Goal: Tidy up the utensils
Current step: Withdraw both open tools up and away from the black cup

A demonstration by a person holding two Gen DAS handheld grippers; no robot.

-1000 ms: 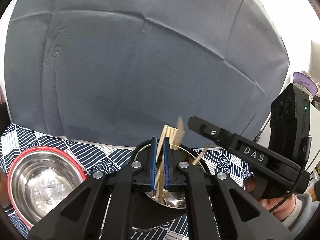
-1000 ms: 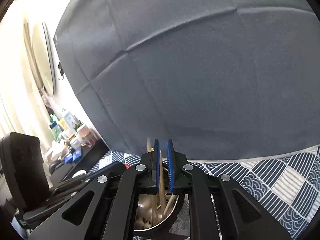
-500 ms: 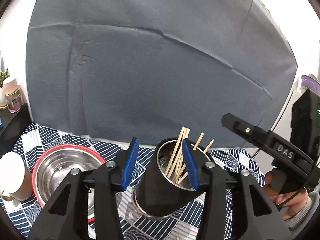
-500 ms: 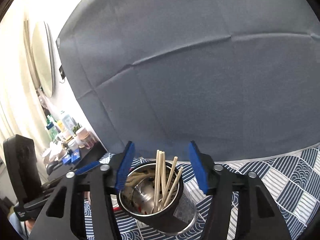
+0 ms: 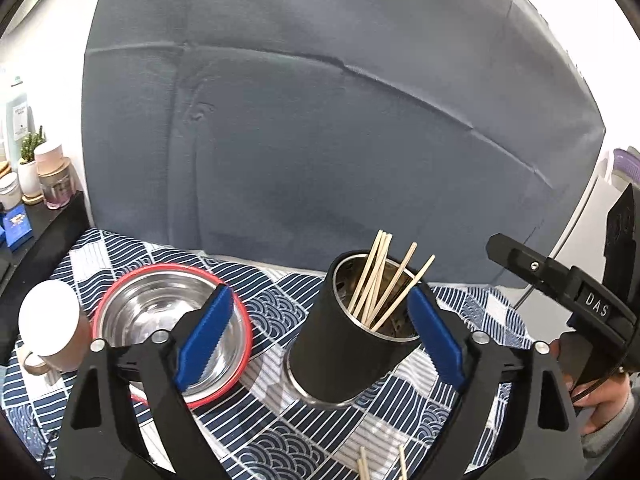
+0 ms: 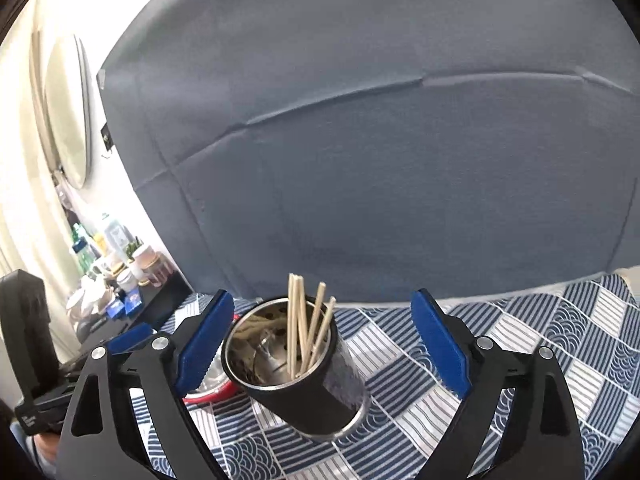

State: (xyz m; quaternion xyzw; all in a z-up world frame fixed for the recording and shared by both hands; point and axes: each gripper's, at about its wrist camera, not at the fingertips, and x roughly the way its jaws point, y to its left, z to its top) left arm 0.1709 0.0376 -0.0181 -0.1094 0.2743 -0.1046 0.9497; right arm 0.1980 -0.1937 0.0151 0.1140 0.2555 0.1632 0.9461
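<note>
Both hand-held grippers (image 5: pixel 320 338) (image 6: pixel 320 340) wider, cup (image 5: pixel 344 344) between.

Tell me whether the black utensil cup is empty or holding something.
Holding something: several wooden chopsticks stand in the black utensil cup, tips above its rim.

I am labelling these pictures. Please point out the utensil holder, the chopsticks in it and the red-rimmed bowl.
utensil holder (image 5: pixel 340 356), left wrist view, black outer wall.
chopsticks (image 6: pixel 298 320), right wrist view, middle of the bundle.
red-rimmed bowl (image 5: pixel 160 316), left wrist view, steel inside.
</note>
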